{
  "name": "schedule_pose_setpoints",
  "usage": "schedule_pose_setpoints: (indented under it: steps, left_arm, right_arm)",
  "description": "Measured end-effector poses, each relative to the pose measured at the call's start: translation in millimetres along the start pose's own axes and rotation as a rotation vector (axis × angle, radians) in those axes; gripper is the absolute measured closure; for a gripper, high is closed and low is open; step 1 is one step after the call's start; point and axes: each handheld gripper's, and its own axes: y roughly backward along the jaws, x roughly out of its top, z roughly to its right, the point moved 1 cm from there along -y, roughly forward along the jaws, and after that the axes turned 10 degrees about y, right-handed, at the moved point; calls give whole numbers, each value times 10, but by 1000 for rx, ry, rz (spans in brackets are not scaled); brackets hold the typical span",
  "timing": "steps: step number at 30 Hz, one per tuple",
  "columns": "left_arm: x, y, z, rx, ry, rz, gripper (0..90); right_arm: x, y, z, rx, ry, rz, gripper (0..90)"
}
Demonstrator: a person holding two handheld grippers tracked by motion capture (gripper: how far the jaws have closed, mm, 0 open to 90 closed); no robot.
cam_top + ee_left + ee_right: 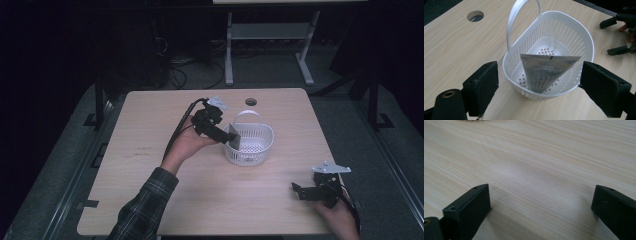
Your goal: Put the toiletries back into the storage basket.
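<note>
We hold a gripper in each hand over a pale wooden surface [150,165]. In the high view our left gripper [231,136] is near the middle of the surface, right at the near-left rim of a white basket [260,145]. The basket has slits in its wall, small holes in its floor and a tall loop handle [524,15] that stands up.

A grey packet [546,72] stands inside the basket. It is shaped like a triangle, with its wide edge up and its point down on the floor of the basket. It leans against the wall of the basket nearest to our left gripper. There is small print on it, too small for us to read.

In the left gripper view the two black fingers [484,85] are spread wide apart, one on each side of the basket. The packet shows between them, but neither finger touches it. Nothing is pinched.

Our right gripper [299,190] is at the near right corner of the surface, well apart from the basket. In the right gripper view its fingers [471,207] are spread wide too, low over bare wood, with nothing between them.

A round hole [251,101] is in the surface behind the basket, near the far edge. Our left arm wears a checked sleeve [145,205].
</note>
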Motion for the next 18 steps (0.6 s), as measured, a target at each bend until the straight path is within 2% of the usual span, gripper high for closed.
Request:
schedule_pose_setpoints:
  steps: [18]
  left_arm:
    - [-280,352,-88,37,1,32,150]
  right_arm:
    - [-1,0,0,-1,1,-1,16]
